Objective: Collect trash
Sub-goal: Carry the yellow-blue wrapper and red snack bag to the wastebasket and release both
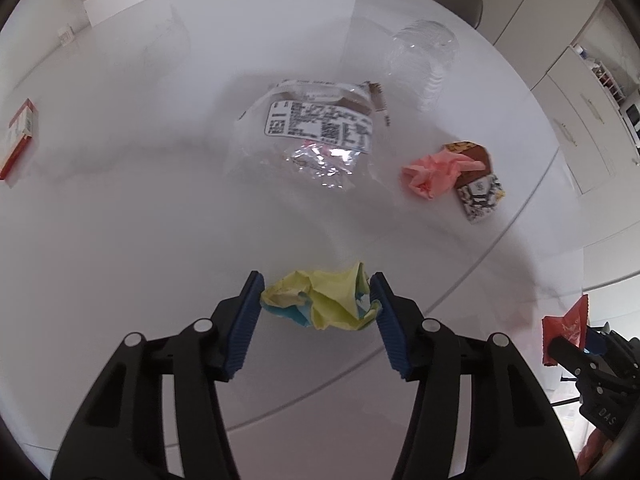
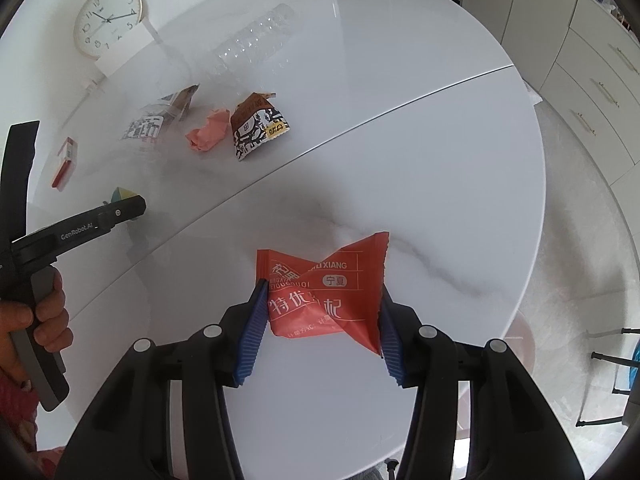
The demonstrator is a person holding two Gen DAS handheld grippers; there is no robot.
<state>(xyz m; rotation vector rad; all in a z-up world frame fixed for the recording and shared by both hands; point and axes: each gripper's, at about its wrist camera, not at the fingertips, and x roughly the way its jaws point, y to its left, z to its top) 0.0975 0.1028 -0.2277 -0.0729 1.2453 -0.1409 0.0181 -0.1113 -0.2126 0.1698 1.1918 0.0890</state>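
Note:
My left gripper [image 1: 317, 300] is shut on a crumpled yellow and blue paper ball [image 1: 320, 300] just above the white round table [image 1: 120, 220]. My right gripper [image 2: 322, 308] is shut on a red snack wrapper [image 2: 326, 292], held above the table; the wrapper also shows at the right edge of the left wrist view [image 1: 566, 330]. On the table lie a clear plastic bag with a label [image 1: 312, 136], a crumpled pink paper [image 1: 434, 174], a brown patterned wrapper [image 1: 478, 190] and a clear plastic bottle [image 1: 426, 50].
A red and white box [image 1: 18, 138] lies at the table's left edge. A clock [image 2: 108, 20] leans on a white card at the back. White cabinets [image 2: 592, 80] stand to the right beyond the table. A seam [image 2: 360, 120] crosses the tabletop.

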